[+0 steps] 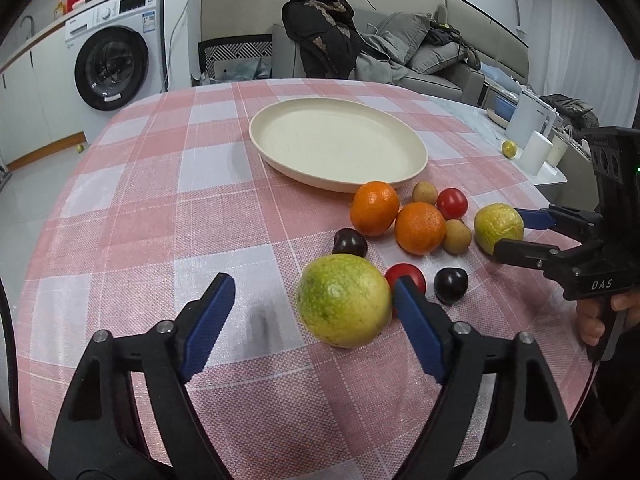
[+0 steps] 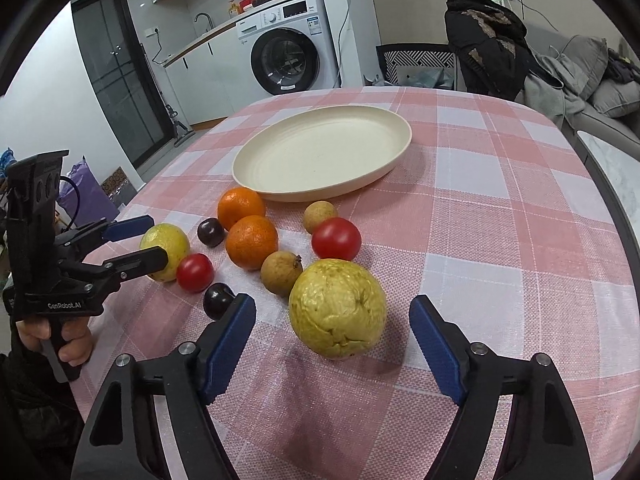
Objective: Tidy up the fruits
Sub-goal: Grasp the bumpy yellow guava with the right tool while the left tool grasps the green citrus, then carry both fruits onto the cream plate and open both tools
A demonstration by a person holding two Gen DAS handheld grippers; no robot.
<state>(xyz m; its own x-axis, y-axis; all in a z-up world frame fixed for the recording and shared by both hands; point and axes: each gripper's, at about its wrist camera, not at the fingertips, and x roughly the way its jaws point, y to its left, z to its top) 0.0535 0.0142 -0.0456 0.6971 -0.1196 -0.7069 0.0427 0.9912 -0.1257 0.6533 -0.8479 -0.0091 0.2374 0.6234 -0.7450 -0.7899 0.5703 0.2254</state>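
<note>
A cream plate (image 1: pixel 336 144) (image 2: pixel 320 152) sits mid-table on the pink checked cloth. In front of it lie two oranges (image 1: pixel 420 228), two red tomatoes (image 1: pixel 452 203), two dark plums (image 1: pixel 350 242) and two brown longans (image 1: pixel 456 236). My left gripper (image 1: pixel 313 282) (image 2: pixel 154 240) straddles a green guava (image 1: pixel 344 300) (image 2: pixel 166 250). Its right pad is beside the fruit and its left pad stands well clear. My right gripper (image 2: pixel 332 305) (image 1: pixel 508 232) stands around a yellow guava (image 2: pixel 338 308) (image 1: pixel 498 228), with gaps on both sides.
White cups (image 1: pixel 536 152) and a small fruit (image 1: pixel 509 148) stand on a side surface to the right. A washing machine (image 2: pixel 286 60) and a sofa with clothes (image 1: pixel 420 48) lie beyond the table. A hand (image 1: pixel 592 320) holds the right gripper's handle.
</note>
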